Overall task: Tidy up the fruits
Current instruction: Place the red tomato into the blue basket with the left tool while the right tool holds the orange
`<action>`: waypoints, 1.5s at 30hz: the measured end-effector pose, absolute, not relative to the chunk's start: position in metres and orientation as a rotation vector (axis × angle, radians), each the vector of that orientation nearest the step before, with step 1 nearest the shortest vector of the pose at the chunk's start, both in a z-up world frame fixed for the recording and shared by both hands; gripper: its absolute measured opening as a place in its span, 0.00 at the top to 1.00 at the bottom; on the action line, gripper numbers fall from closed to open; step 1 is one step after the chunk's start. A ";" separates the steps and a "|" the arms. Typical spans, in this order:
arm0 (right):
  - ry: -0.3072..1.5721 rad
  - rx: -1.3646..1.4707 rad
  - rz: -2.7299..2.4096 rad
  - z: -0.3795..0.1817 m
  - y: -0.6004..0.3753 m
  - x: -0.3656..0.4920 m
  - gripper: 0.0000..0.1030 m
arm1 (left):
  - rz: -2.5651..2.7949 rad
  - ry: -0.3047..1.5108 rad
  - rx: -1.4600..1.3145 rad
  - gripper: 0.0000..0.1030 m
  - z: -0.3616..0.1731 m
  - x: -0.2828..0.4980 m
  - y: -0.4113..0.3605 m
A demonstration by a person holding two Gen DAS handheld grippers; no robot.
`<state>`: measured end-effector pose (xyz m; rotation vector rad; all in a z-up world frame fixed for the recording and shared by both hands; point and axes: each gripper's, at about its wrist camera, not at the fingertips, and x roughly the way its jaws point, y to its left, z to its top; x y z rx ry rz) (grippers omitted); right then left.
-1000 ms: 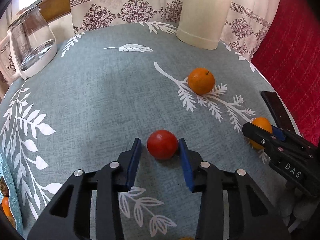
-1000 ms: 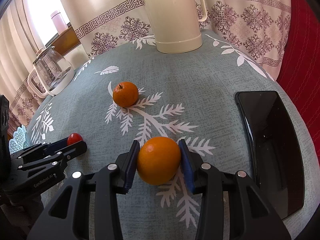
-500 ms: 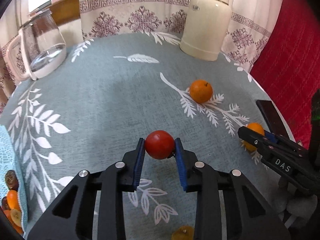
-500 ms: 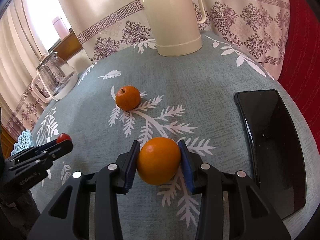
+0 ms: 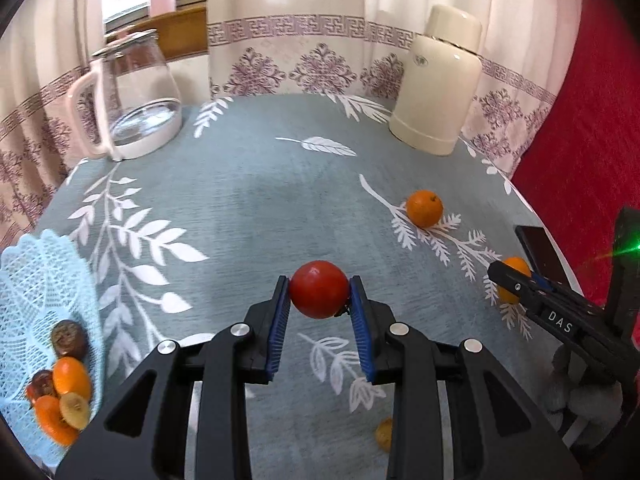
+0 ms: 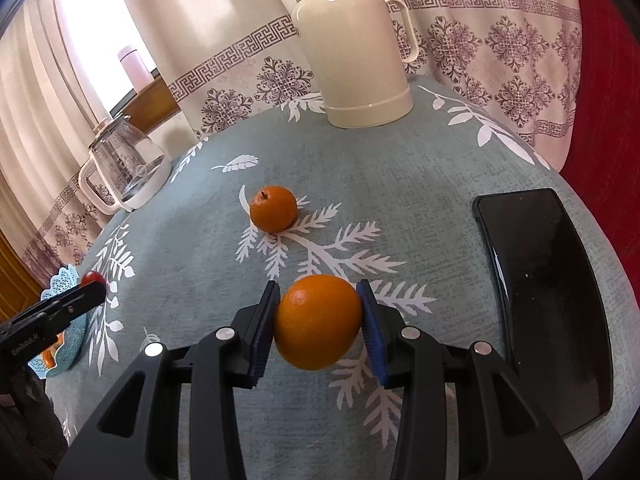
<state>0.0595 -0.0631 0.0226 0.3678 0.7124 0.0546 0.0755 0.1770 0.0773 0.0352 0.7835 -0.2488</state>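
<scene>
My left gripper (image 5: pixel 319 292) is shut on a red tomato (image 5: pixel 319 289) and holds it above the grey-green tablecloth. My right gripper (image 6: pixel 318 320) is shut on a large orange (image 6: pixel 317 321), also raised off the cloth. In the left wrist view that orange (image 5: pixel 514 280) peeks out behind the right gripper's fingers at the right edge. A smaller orange (image 6: pixel 273 213) with a stem lies loose on the white branch print, also seen as the smaller orange (image 5: pixel 425 207). A pale blue lace-edged basket (image 5: pixel 36 276) at the left holds several fruits.
A cream thermos jug (image 6: pixel 354 52) stands at the back. A glass kettle (image 5: pixel 128 96) stands at the back left. A black phone (image 6: pixel 548 288) lies at the table's right edge. A small yellowish fruit piece (image 5: pixel 384 434) lies under my left gripper. Red fabric (image 5: pixel 592 128) flanks the right.
My left gripper closed on the tomato and lifted it, swinging left so the basket came into view. My right gripper, holding the orange throughout, rose a little.
</scene>
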 end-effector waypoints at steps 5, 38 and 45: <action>0.712 0.363 0.057 0.022 -0.063 0.059 0.61 | -0.185 0.758 0.016 0.70 0.087 0.067 0.205; 0.722 0.354 0.050 0.019 -0.062 0.060 0.61 | 0.110 0.770 -0.122 0.45 0.074 0.048 0.340; 0.714 0.357 0.069 0.021 -0.061 0.058 0.61 | 0.140 0.748 -0.149 0.44 0.080 0.037 0.357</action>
